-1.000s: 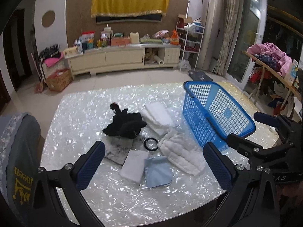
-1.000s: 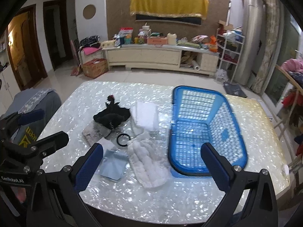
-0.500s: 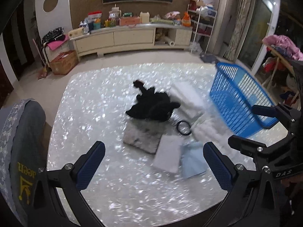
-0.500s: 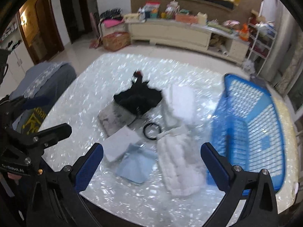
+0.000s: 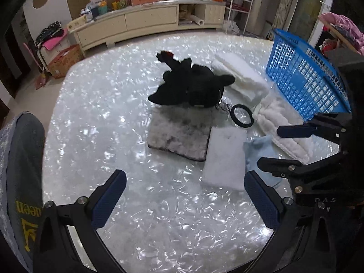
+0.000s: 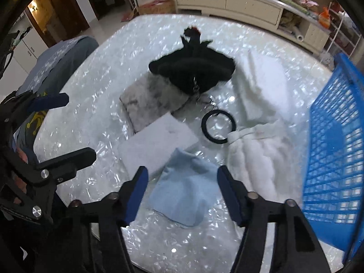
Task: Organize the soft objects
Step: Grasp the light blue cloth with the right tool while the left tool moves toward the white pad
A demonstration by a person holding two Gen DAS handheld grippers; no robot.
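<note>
Much bare table (image 5: 95, 104) beside cloths (image 5: 224, 157).

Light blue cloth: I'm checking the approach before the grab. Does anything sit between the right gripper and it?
Nothing visible does. The right gripper hangs over the light blue folded cloth, jaws just narrowed but not touching it.
</note>
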